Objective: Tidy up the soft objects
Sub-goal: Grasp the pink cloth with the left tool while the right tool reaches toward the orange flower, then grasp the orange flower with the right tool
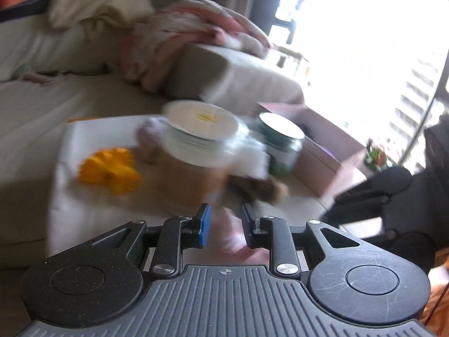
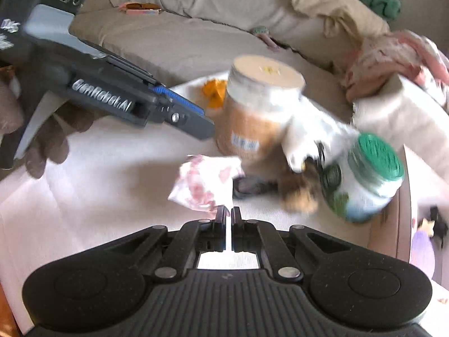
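Two views, both motion-blurred.

Left wrist view: left gripper [image 1: 223, 226] sits low in frame, its fingers [image 1: 204, 226] partly apart. A pink-and-white cloth [image 1: 234, 234] shows in the gap between them; blur hides whether the pads press on it, so I cannot tell if it is gripped. Ahead on the white-covered counter [image 1: 84, 213]: a wide jar with a cream lid [image 1: 202, 119] and tan contents, a green-lidded jar [image 1: 282, 143] to its right, a brown furry thing [image 1: 261, 188] at their feet, an orange soft object [image 1: 109, 170] to the left. Beige sofa [image 1: 42, 106] behind, with a pink blanket [image 1: 190, 42] heaped on it and a cream cloth [image 1: 92, 8] further back. Pink box [image 1: 322, 151] at right. A gloved hand [image 1: 407, 210] with the other tool enters from the right edge.

Right wrist view: right gripper [image 2: 228, 216] has its fingers [image 2: 221, 219] closed to a thin slit, nothing visible between them. The pink-and-white cloth [image 2: 204, 185] lies crumpled on the counter [image 2: 98, 196] just beyond the fingertips, slightly left, near but apart as far as I can tell. The left gripper [image 2: 196, 123] reaches in from upper left, carried by a hand [image 2: 47, 143]; its side reads "GenRobot.AI". Cream-lidded jar [image 2: 252, 112] carries a small label, unreadable. Green-lidded jar [image 2: 364, 177] tilts at right.
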### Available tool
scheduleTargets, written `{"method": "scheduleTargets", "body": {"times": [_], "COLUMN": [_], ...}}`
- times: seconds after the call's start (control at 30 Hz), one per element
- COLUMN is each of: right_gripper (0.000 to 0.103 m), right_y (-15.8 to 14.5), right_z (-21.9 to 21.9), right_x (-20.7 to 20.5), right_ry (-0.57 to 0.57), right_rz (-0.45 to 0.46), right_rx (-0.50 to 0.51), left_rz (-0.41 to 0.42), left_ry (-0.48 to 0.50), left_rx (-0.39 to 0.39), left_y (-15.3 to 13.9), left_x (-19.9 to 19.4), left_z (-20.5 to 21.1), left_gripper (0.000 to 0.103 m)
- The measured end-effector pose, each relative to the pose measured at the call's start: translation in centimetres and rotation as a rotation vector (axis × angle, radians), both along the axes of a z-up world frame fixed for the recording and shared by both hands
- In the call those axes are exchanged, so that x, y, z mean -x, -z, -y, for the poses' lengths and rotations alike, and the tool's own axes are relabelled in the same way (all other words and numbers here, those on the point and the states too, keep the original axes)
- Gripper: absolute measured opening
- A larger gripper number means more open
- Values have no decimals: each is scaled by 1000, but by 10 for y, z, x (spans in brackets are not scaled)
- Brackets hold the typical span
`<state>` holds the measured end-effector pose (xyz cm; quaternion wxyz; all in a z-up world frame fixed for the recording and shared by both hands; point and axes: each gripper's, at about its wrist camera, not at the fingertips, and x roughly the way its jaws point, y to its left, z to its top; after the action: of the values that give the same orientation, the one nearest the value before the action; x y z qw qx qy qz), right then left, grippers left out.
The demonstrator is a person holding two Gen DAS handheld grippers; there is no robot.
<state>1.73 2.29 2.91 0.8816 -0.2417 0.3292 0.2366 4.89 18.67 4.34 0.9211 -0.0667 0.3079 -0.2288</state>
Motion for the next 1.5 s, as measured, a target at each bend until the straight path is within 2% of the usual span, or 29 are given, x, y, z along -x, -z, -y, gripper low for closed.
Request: {"method": "scheduleTargets", "body": {"times": [0.1, 0.17, 0.23, 0.37, 0.43, 0.53, 0.6, 0.63, 0.77, 0.9, 0.97, 1.1, 1.2, 1.27, 1.3, 1.5], "right_gripper": [13, 27, 35, 41, 42, 42, 42, 43, 50, 50, 50, 50, 50, 50, 50, 50], "right_y": [3, 3, 2, -1, -1, -3, -6, -8, -20, -33, -41, -50, -51, -53, -54, -90], "right_z": [11, 17, 24, 36, 42, 50, 53, 55, 65, 80, 89, 105, 110, 110, 110, 93], "right_x": [10, 14, 18, 19, 14, 9, 8, 7, 5, 0, -2, -3, 0, 2, 4, 3], "right_ry": [1, 2, 9, 34, 49, 67, 77, 82, 124, 193, 226, 279, 291, 289, 288, 246], "right_rz": [5, 23, 42, 51, 48, 35, 40, 48, 83, 102, 103, 110, 124, 133, 139, 200], "right_rx": [-7, -7, -16, -46, -56, -82, -92, -95, -108, -132, -159, -209, -210, -208, -207, -196], "left_rz": [-25, -23, -25, -45, -71, -103, -127, -124, -57, -62, -47, 5, 18, 27, 35, 75], "left_ry": [0, -21, -44, -92, -95, -64, -24, -5, 47, 127, 161, 185, 168, 149, 142, 116], "left_rx": [-31, -104, -185, -310, -294, -186, -112, -111, -204, -181, -195, -282, -299, -317, -323, -242], "left_y": [5, 8, 12, 20, 24, 22, 23, 24, 26, 26, 26, 30, 30, 30, 31, 21], "left_x": [1, 3, 6, 13, 13, 11, 10, 12, 21, 28, 32, 38, 40, 40, 39, 46], "left_z": [22, 33, 43, 47, 44, 41, 44, 48, 74, 91, 100, 122, 132, 136, 136, 113], "left_gripper": [27, 27, 27, 29, 28, 35, 36, 36, 39, 39, 39, 42, 34, 19, 16, 12]}}
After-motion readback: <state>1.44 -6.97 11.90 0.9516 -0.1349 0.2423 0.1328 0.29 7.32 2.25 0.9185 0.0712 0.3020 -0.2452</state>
